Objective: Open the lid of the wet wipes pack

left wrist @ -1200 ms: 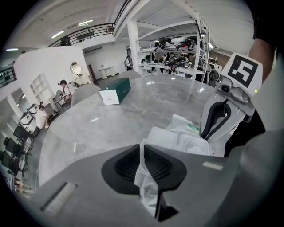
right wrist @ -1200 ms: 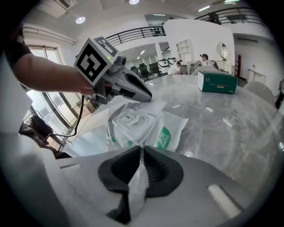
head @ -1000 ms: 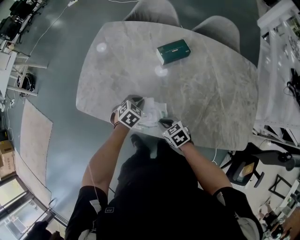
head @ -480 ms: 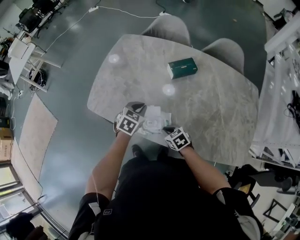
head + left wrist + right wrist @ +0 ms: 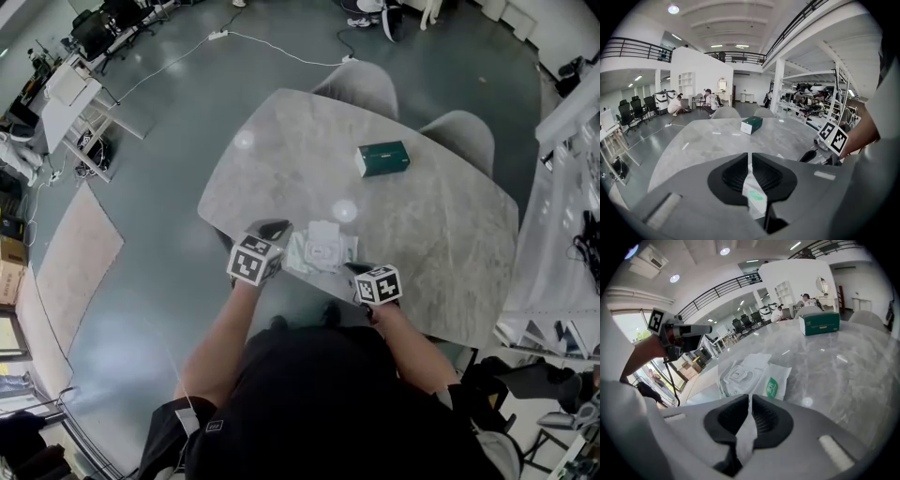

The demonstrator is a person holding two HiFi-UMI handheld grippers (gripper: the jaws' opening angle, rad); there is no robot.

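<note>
On marble table point(image 5: 441, 216), wet wipes pack point(image 5: 322, 251), green label point(image 5: 772, 388) unreadable

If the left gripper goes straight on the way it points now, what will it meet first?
Probably the bare marble table top, short of the green box that lies straight ahead of the left gripper. Depth is unclear, so it might be the box itself.

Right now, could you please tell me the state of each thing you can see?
Pack: lying flat near the table edge.
Lid: looks flipped open, lying back.
Box: closed, lying flat.
Left claw: raised off the pack, shut on a thin white strip.
Right claw: shut on the pack's near edge.
</note>
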